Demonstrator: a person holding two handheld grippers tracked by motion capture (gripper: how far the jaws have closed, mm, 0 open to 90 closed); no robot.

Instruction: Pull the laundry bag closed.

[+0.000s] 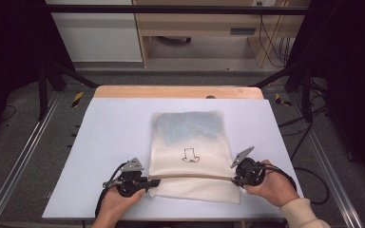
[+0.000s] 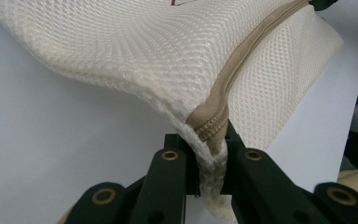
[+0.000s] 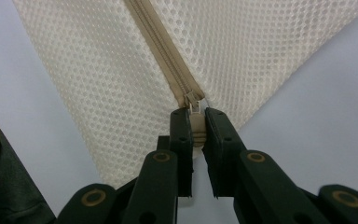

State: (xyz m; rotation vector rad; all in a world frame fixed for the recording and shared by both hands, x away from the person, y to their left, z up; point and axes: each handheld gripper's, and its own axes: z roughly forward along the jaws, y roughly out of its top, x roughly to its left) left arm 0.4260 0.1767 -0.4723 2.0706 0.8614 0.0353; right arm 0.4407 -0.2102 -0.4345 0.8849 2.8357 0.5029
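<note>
Mesh bag (image 1: 190, 142) is laid flat on the pale table top (image 1: 109, 137), cream-coloured, with a small black outline drawing (image 1: 190, 156) printed near its middle and a greyish patch toward its far end. Beige zipper (image 1: 195, 175) runs across the bag near the person's edge, from one gripper to the other.

Left gripper (image 1: 153, 182) is held at the bag's left near corner — jaws pressed together on the zipper's end and the mesh edge beside it. In the left gripper view the pinched end of the zipper (image 2: 212, 128) is seen bunched between the black jaws of the left gripper (image 2: 209, 158), and the mesh (image 2: 144, 51) is lifted slightly off the table there.

Right gripper (image 1: 234, 179) is held at the bag's right edge, on the same zipper line. In the right gripper view the jaws of the right gripper (image 3: 196, 133) are clamped on the zipper pull (image 3: 196, 126), with the metal slider (image 3: 192, 99) just beyond the jaw tips — the zipper teeth (image 3: 161, 44) beyond it are seen closed.

Both hands are seen at the near edge of the table; the right sleeve (image 1: 304, 213) is cream.
</note>
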